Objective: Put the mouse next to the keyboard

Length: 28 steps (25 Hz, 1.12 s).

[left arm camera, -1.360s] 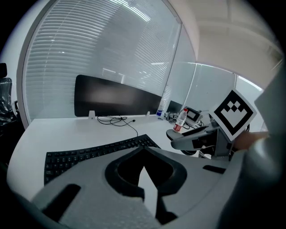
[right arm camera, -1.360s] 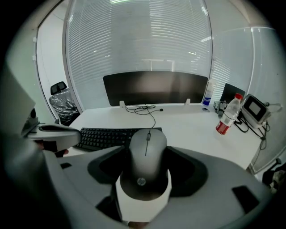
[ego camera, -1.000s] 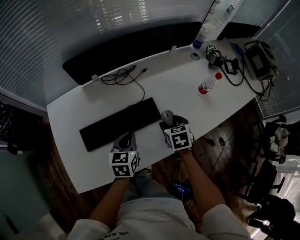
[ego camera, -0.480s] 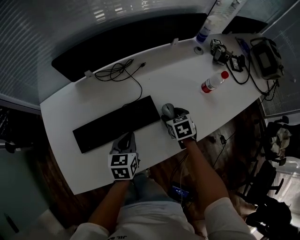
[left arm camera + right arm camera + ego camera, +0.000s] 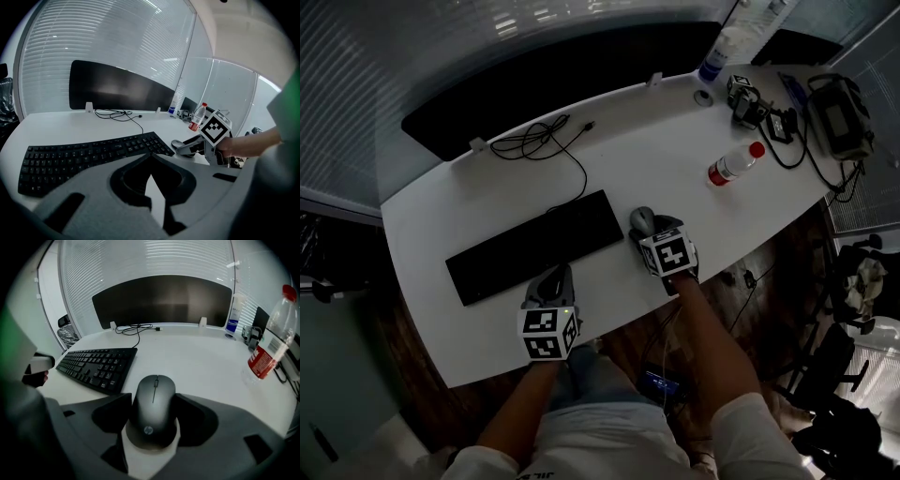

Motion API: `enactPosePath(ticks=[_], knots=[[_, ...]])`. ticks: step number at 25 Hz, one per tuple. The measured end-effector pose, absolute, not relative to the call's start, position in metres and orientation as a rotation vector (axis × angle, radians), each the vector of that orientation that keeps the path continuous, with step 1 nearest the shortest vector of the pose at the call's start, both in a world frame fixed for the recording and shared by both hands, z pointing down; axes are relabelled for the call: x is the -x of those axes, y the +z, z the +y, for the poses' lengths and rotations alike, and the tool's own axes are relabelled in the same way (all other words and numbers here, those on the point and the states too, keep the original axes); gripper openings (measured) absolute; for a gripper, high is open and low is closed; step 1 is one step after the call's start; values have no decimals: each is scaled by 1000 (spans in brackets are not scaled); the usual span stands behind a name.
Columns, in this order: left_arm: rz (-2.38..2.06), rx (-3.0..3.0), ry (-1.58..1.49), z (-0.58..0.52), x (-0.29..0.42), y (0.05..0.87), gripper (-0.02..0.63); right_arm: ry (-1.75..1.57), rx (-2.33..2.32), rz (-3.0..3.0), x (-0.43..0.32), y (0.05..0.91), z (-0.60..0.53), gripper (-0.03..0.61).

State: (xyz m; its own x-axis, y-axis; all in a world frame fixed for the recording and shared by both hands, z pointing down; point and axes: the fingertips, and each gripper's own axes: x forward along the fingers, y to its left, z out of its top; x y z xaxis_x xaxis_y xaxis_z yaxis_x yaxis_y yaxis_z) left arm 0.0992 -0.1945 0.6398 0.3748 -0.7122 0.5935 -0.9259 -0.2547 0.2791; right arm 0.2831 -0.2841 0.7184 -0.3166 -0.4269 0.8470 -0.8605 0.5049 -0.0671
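Note:
A dark grey mouse (image 5: pixel 643 221) (image 5: pixel 153 408) sits just right of the black keyboard's (image 5: pixel 534 247) (image 5: pixel 96 365) right end on the white desk (image 5: pixel 441 225). My right gripper (image 5: pixel 647 232) (image 5: pixel 153 398) is shut on it, a jaw against each side. Whether the mouse rests on the desk or hangs just above it I cannot tell. My left gripper (image 5: pixel 551 279) (image 5: pixel 151 158) is at the desk's front edge, in front of the keyboard (image 5: pixel 89 157), its tips together and holding nothing. The left gripper view shows the right gripper (image 5: pixel 190 147) with the mouse (image 5: pixel 179 143) at the keyboard's right.
A clear bottle with a red cap (image 5: pixel 729 166) lies to the right of the mouse. A coiled black cable (image 5: pixel 539 145) lies behind the keyboard, before a dark panel (image 5: pixel 553 80). Small devices, cables and a bag (image 5: pixel 839 112) crowd the far right corner.
My right gripper has come down toward the desk with the mouse and shifted slightly right. The left gripper has sunk a little and otherwise stayed where it was.

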Motion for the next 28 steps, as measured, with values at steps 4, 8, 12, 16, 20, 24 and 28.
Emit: enactPosePath(ticks=[4,8,12,16,20,24,28], knots=[[-1403,-2043,467,-194,-102,641,2,692,-1054,-1955,-285,721,-284,293],[-1400,-2043,468,-194,-104,642,2,684,-1016,-1953,-283,722,-284,293],[-1399,-2048,466,-193,-107,640,2,673,-993,-1963,-281,721,-284,293],[-1403,-2046,462,-193,-107,638,2,685,-1008,-1962,-284,720,-284,293],[-1401,-2048,460,-193,-108,636,2,677,-1020,-1947,-288,716,-283,293],[-1398,-2059,457,-191,-111,631,2,655,-1083,-1932,-296,701,-282,293],[-1400,-2065,445,-192,-112,623,2,693,-1126,-1968,-288,680,-269,291]])
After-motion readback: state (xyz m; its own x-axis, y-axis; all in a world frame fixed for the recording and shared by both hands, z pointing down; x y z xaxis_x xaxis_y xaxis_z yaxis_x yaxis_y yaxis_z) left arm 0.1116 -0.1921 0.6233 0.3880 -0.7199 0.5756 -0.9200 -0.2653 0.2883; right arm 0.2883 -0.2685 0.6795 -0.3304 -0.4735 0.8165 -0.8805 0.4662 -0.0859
